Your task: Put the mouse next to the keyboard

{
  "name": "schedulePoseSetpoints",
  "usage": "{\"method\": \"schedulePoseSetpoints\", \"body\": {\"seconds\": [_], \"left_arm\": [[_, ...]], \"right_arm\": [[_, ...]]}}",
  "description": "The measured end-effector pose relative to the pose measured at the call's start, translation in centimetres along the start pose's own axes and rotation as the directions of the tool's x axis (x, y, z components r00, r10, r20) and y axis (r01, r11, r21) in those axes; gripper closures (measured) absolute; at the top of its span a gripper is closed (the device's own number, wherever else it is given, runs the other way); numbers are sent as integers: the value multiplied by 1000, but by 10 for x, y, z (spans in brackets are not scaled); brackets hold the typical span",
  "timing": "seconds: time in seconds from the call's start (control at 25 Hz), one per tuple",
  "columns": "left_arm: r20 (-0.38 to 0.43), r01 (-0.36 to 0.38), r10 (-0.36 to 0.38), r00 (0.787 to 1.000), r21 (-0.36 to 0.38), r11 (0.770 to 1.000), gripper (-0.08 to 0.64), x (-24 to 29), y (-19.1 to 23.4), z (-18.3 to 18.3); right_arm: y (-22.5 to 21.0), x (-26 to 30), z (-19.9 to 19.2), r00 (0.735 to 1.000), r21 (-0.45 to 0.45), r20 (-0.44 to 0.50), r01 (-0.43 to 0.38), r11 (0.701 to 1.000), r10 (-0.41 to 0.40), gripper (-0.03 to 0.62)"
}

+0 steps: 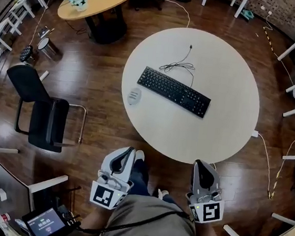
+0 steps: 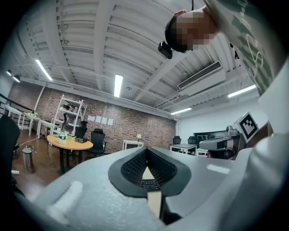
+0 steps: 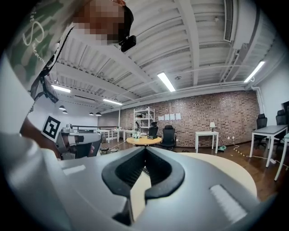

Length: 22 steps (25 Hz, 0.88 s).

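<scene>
On the round table (image 1: 231,82), the pale mouse (image 1: 134,96) lies near the left end of the black keyboard (image 1: 174,91), separated from it by a narrow strip of bare tabletop, while the keyboard's cable (image 1: 180,65) lies coiled on the far side. Both grippers hang at the near edge of the scene, close to the person's body and well apart from the table's things. The left gripper (image 1: 129,152) has its jaws pressed together on nothing, and the right gripper (image 1: 201,163) likewise shows its pads meeting with nothing between them. As the mouse lies, it could already count as placed beside the keyboard; if a closer or neater spot is wanted, the whole job remains: reach across, open on the mouse, grip it and set it alongside the keys
</scene>
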<state>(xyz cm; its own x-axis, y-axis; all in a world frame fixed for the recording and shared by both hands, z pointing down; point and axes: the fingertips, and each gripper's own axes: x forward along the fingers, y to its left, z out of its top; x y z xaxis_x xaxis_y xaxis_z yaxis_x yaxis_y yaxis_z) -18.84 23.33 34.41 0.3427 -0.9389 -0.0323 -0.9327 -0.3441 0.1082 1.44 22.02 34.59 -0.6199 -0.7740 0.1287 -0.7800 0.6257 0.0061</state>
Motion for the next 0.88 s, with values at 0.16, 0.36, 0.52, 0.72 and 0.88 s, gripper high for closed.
{"method": "schedulePoseSetpoints", "body": {"seconds": [0.16, 0.36, 0.52, 0.72, 0.88], "left_arm": [[-10, 24, -24, 1000, 8, 1000, 558, 13, 27, -3], [-47, 81, -81, 996, 3, 997, 558, 25, 18, -8], [-26, 109, -109, 994, -14, 994, 558, 39, 31, -6], [-26, 166, -166, 986, -10, 986, 558, 54, 53, -8], [-56, 203, -205, 977, -49, 978, 558, 64, 55, -19]], "right_arm": [[6, 26, 7, 998, -13, 22, 61, 998, -61, 588], [3, 30, 18, 994, -12, 29, 102, 995, -102, 588], [-1, 45, 17, 988, -6, 11, 153, 988, -153, 588], [4, 71, 21, 979, -20, 8, 203, 979, -203, 588], [6, 77, 20, 976, -32, 1, 218, 976, -218, 588]]}}
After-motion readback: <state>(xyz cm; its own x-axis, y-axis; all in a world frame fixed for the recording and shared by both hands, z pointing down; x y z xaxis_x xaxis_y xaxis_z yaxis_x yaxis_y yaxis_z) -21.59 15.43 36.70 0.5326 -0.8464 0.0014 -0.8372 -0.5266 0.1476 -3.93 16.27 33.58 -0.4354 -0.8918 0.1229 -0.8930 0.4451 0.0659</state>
